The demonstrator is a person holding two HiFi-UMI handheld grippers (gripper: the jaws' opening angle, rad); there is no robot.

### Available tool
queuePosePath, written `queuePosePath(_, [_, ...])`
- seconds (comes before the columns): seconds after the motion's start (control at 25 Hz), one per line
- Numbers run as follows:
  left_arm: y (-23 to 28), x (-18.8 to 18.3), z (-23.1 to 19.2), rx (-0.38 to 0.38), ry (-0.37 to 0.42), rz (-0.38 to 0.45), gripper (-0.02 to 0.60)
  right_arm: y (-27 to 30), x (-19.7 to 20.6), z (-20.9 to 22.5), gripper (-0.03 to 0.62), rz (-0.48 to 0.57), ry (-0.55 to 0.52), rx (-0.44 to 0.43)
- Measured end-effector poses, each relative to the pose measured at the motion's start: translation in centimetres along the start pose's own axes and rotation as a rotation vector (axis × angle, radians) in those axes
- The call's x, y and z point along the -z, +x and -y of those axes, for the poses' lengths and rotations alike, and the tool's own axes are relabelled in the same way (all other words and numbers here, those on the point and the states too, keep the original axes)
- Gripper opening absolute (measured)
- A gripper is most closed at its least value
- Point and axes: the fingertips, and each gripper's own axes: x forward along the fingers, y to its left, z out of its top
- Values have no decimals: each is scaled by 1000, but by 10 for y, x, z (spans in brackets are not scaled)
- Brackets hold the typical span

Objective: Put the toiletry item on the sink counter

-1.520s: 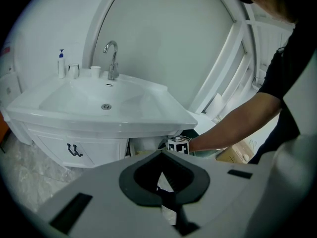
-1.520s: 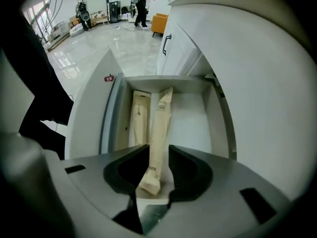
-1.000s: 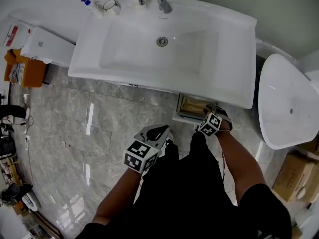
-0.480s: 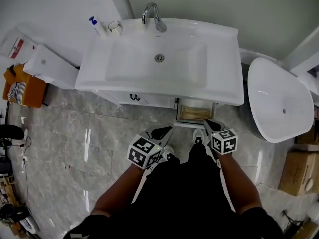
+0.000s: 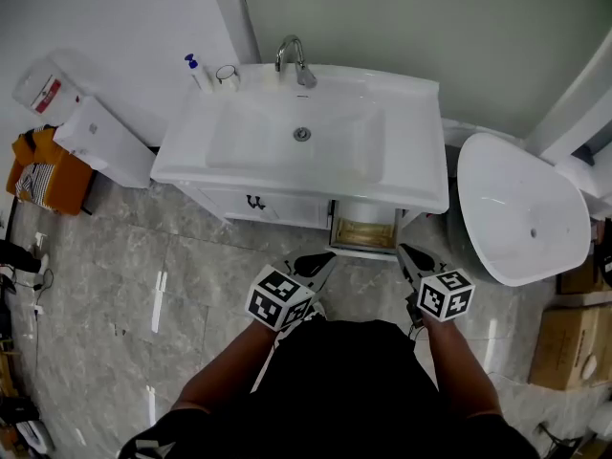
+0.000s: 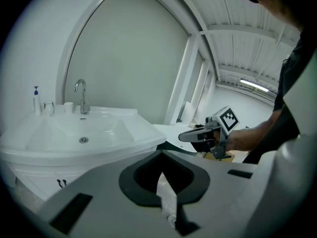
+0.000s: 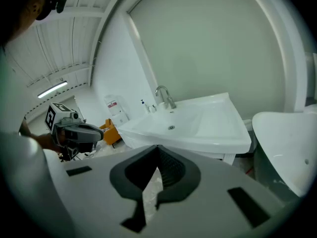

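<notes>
With left gripper point(image 5: 317, 262) and right gripper point(image 5: 409, 254) both closed on nothing near the open drawer point(image 5: 363, 234), I judge nothing in transit; the only toiletry item visible, a blue-capped bottle point(image 5: 196, 72), already stands far left on the sink counter point(image 5: 413, 165) beside a cup point(image 5: 227, 75).

Head view: high up, looking steeply down on the sink worktop point(image 5: 421, 175) from well back of its front edge.
Both gripper views: low, off that front edge, facing the back edge, nearer.
Shared by all three: basin point(image 5: 302, 134), tap point(image 5: 292, 57).
Left gripper view catches the right gripper point(image 6: 184, 137); right gripper view catches the left gripper point(image 7: 96, 131).
</notes>
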Motion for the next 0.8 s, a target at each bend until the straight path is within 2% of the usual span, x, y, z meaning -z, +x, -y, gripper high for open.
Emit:
queuePosePath(0.28, [1,6,45,-48,-91,30,0,-53,0,-9,3,18,-33,-79])
queuePosePath(0.52, [12,7,90,-90,-88,54,0,-94,14,-1,3,14,-57,-128])
queuePosePath(0.8, [8,32,118,-140,-107,25,0,-117,40,6,3,-10,-55,-159])
